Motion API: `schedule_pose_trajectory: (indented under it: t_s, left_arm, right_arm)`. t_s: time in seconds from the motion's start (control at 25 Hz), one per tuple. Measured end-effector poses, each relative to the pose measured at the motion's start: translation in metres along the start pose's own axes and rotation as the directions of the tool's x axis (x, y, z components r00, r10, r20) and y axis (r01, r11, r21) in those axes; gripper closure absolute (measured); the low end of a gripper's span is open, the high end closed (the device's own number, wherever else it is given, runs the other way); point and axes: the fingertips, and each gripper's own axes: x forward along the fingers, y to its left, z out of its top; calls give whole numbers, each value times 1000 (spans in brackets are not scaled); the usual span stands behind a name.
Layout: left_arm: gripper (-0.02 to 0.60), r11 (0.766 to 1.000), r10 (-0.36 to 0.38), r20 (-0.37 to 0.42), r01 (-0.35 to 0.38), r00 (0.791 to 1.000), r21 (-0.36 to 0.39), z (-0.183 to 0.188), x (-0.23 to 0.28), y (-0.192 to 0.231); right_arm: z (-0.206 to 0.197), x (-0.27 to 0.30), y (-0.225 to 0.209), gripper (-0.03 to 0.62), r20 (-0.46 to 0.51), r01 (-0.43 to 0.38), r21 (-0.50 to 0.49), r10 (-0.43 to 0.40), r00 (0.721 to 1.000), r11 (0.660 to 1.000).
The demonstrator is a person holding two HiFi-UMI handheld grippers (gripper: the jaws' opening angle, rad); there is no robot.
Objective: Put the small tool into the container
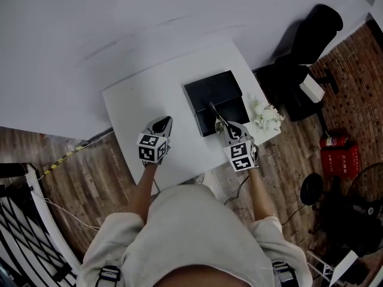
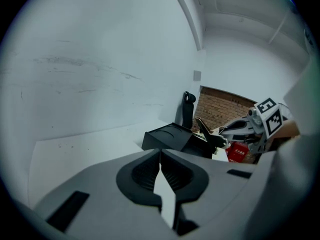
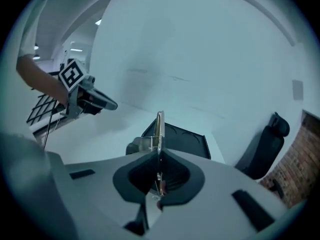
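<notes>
Two forearms reach forward in the head view; your right gripper holds a thin tool, its shape unclear, over the black container. Left gripper view: your left gripper is closed and empty. Right gripper view: the jaws clamp the tool, seen edge-on.

The person wears a pale beige shirt of soft cloth with wide sleeves that end near the elbow. At each shoulder there is a black strap with buckle. The left gripper and the right gripper have smooth light grey plastic shells that narrow toward the front. Each carries a white cube with black square markers. The black ribbed pads line the jaws inside. A thin dark cable leaves the right gripper.
</notes>
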Motion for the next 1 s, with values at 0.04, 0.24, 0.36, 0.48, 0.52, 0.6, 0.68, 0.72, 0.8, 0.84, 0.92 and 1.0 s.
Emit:
schedule_pose_trajectory:
  t_s: [0.04,0.24,0.36,0.48,0.52,0.6,0.68,0.72,0.8,0.84,0.92,1.0]
  left_arm:
    - [568,1000,2,0,-2,1000,-2,-1,0,1]
    - [568,1000,4,-5,-4,1000,-14,-7,1,3]
    - [568,1000,6,-8,-6,1000,-16,-7,2,5]
    - [568,1000,11,-9,-11,1000,-14,-8,1,8]
    - [568,1000,13,-10,-14,1000,-15,-8,1,9]
    - [568,1000,18,-12,-18,1000,-16,-9,0,12]
    - [568,1000,22,-13,-22,1000,-20,-10,-1,15]
    - [568,999,24,-13,-24,1000,-22,-10,-2,17]
    - [568,999,26,-14,-26,1000,-26,-11,-3,18]
    - [568,999,26,-15,-27,1000,-27,-11,-3,19]
    - [568,999,27,-16,-28,999,-29,-11,-2,21]
    - [568,999,30,-15,-31,999,-30,-13,-3,22]
  right_arm:
    - [0,3,2,592,-12,-5,-52,4,1000,999]
    - [-3,15,10,592,-80,-39,-392,8,997,919]
    - [-6,21,13,592,-116,-71,-583,3,993,809]
    - [-10,26,16,592,-141,-104,-722,1,990,684]
    - [-12,28,16,592,-149,-114,-753,1,989,649]
    - [-17,33,17,592,-165,-135,-799,2,986,587]
    - [-22,38,18,592,-183,-159,-836,6,983,526]
    - [-25,41,19,592,-193,-171,-850,8,981,498]
    - [-29,46,18,592,-208,-189,-873,6,978,449]
    - [-30,48,17,592,-215,-196,-883,3,977,427]
    - [-32,51,14,592,-223,-205,-896,-1,975,394]
    - [-35,56,12,592,-233,-214,-900,-3,973,381]
